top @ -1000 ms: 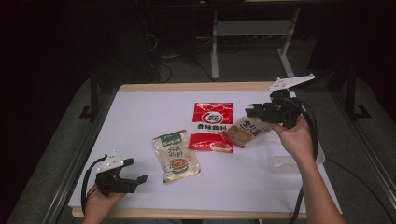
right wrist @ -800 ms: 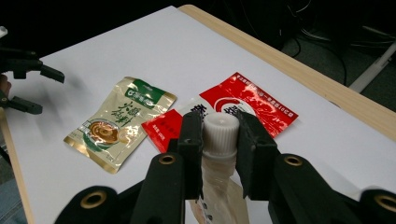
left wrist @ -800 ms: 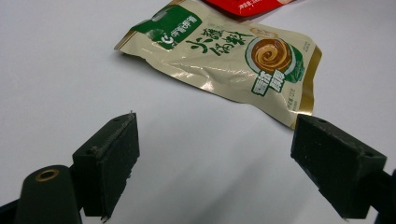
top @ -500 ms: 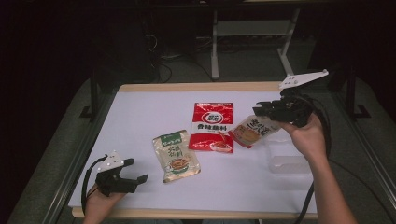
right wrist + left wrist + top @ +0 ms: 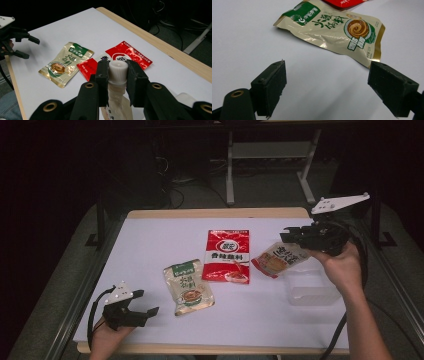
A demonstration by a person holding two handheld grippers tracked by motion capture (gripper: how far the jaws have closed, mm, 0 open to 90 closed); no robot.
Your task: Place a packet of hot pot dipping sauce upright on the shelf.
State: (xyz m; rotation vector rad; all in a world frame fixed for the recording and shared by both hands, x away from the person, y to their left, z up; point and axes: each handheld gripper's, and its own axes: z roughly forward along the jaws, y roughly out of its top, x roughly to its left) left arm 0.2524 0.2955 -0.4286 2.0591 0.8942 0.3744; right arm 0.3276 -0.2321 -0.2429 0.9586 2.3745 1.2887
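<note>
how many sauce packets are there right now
3: the green-and-gold packet lies front left on the table, the red packet flat mid-table, the spouted pouch held by its cap in the right gripper.

red sachet (image 5: 227, 255) flat mid-table | green-beige sachet (image 5: 187, 286) beside it | clear tub (image 5: 311, 291) right

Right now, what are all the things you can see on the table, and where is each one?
Red sauce packet: one, red and white, flat at the table's middle.
Green-topped seasoning pouch: one, beige and gold, flat, nearer the person than the red packet, to its left.
Spouted pouch: one, cream and orange with a white cap, lifted at the right.
Clear plastic box: one, see-through, at the right, below the spouted pouch.
Table: one, white top, wooden edge.
Left tool: one, black, jaws open, near front left corner.
Right tool: one, black, clamped on the cap.
</note>
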